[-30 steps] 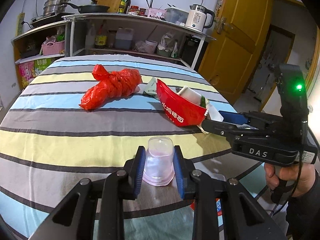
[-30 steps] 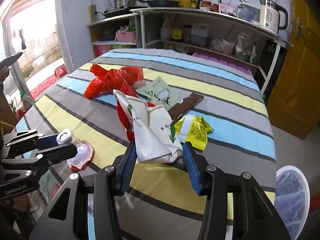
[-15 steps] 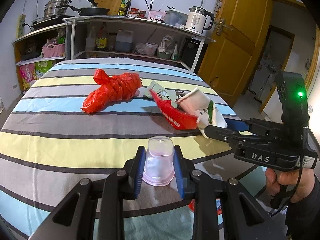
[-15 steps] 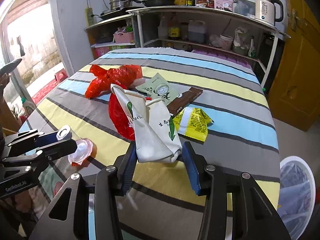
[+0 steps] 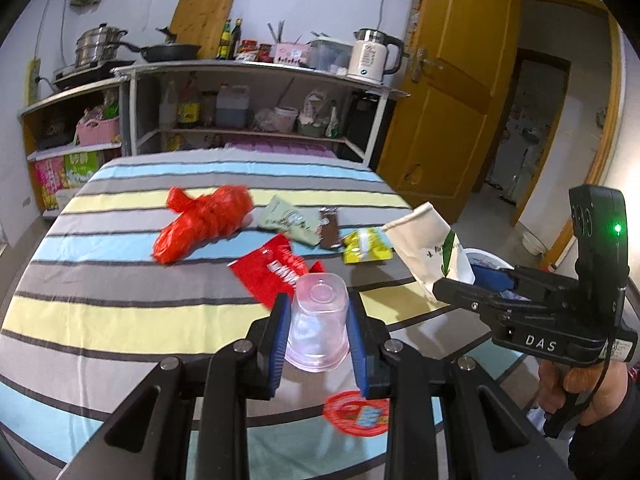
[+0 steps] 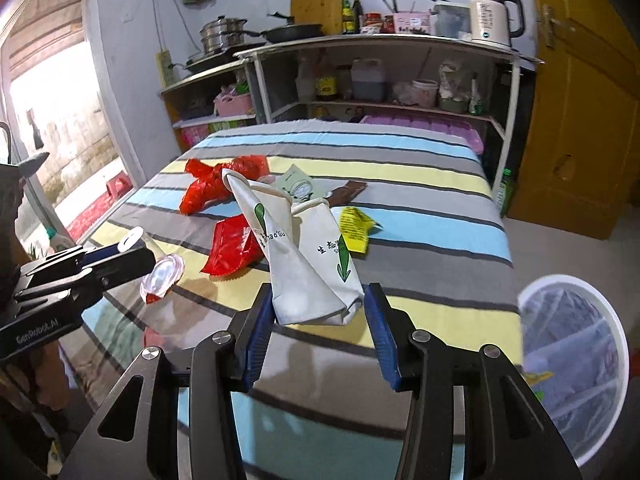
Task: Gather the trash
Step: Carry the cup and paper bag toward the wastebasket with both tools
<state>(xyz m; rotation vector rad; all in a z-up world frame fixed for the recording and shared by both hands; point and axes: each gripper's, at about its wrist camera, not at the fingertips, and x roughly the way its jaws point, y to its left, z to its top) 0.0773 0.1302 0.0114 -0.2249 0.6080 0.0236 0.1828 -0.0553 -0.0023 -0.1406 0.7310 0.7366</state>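
Note:
My left gripper [image 5: 319, 334] is shut on a clear plastic cup [image 5: 318, 326], held upside down above the striped table [image 5: 120, 296]. My right gripper [image 6: 318, 330] is shut on crumpled white paper cups [image 6: 304, 264], lifted off the table; they also show in the left wrist view [image 5: 434, 248]. A red wrapper [image 5: 276, 274], a red plastic bag [image 5: 204, 224], a green packet [image 5: 286, 220], a brown wrapper [image 5: 330, 228] and a yellow packet [image 5: 366, 246] lie on the table. A white bin with a clear liner [image 6: 576, 364] stands on the floor at the right.
A red foil lid [image 5: 358, 414] lies on the table near its front edge. A shelf unit [image 5: 248, 100] with pots, bottles and a kettle [image 5: 372, 56] stands behind the table. A yellow door [image 5: 452, 112] is at the right.
Both grippers rose with their loads. The red wrapper, earlier up with the white cups, now lies flat on the table. The right gripper moved right, toward the bin side.

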